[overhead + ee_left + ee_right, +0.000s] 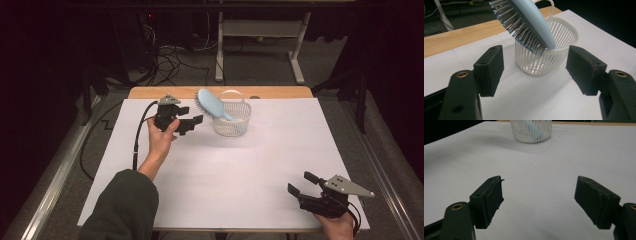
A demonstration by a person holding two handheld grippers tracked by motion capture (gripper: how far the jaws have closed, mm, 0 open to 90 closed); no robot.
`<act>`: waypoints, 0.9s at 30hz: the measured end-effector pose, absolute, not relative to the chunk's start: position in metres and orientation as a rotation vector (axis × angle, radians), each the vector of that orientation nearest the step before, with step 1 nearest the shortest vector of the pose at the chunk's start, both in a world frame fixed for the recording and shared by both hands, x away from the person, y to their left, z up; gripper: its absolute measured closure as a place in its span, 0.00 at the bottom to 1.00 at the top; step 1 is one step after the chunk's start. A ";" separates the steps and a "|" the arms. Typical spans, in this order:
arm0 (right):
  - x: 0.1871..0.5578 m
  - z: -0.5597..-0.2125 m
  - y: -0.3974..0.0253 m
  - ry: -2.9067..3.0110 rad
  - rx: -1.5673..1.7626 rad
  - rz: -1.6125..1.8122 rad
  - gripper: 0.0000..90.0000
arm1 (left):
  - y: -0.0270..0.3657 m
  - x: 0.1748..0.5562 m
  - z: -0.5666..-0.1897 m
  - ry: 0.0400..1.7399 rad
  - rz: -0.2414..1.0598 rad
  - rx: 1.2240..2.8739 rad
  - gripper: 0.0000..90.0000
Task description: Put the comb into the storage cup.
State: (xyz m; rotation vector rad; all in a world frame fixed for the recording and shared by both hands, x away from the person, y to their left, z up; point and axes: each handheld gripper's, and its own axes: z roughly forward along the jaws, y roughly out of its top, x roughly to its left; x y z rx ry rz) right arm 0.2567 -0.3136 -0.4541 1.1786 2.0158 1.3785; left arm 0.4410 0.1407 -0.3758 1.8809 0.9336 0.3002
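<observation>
White paper (225,170) covers the table under us, and we take the white slatted basket (232,120) as our landmark. Nearest to us, well apart from the basket and toward its near right, our right gripper (300,184) rests low over the paper with its jaws spread wide and nothing between them; from its own view the basket (531,131) sits far ahead and a little left. Farther in, just beside the basket on its left, our left gripper (196,122) hangs with its jaws also wide and empty, pointing at the basket's wall. Farthest, the pale blue hairbrush (212,104) stands in the basket, handle down inside, its head leaning out over the rim up and to the left, toward the left gripper. In the left gripper view the hairbrush (534,22) slants from upper left down to the rim, bristles facing the jaws. We judge the left gripper is the nearer by far, so any grasp must cross that slanted axis.
</observation>
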 end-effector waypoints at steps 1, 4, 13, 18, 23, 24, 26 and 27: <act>0.257 -0.454 -0.314 2.016 1.180 1.379 0.26 | 0.141 0.441 -0.376 0.933 0.301 1.881 0.35; 0.257 -0.454 -0.314 2.015 1.180 1.377 0.26 | 0.142 0.439 -0.375 0.929 0.303 1.881 0.35; 0.257 -0.454 -0.314 2.016 1.180 1.377 0.26 | 0.144 0.435 -0.375 0.918 0.303 1.875 0.35; 0.257 -0.454 -0.314 2.022 1.178 1.377 0.26 | 0.146 0.434 -0.377 0.922 0.300 1.876 0.35; 0.257 -0.454 -0.314 2.023 1.180 1.377 0.26 | 0.148 0.433 -0.379 0.923 0.299 1.876 0.35; 0.257 -0.454 -0.314 2.022 1.178 1.377 0.26 | 0.148 0.432 -0.379 0.922 0.299 1.876 0.35; 0.257 -0.454 -0.314 2.021 1.179 1.376 0.26 | 0.149 0.431 -0.379 0.920 0.300 1.875 0.35; 0.257 -0.454 -0.314 2.018 1.179 1.377 0.26 | 0.149 0.430 -0.379 0.918 0.301 1.875 0.35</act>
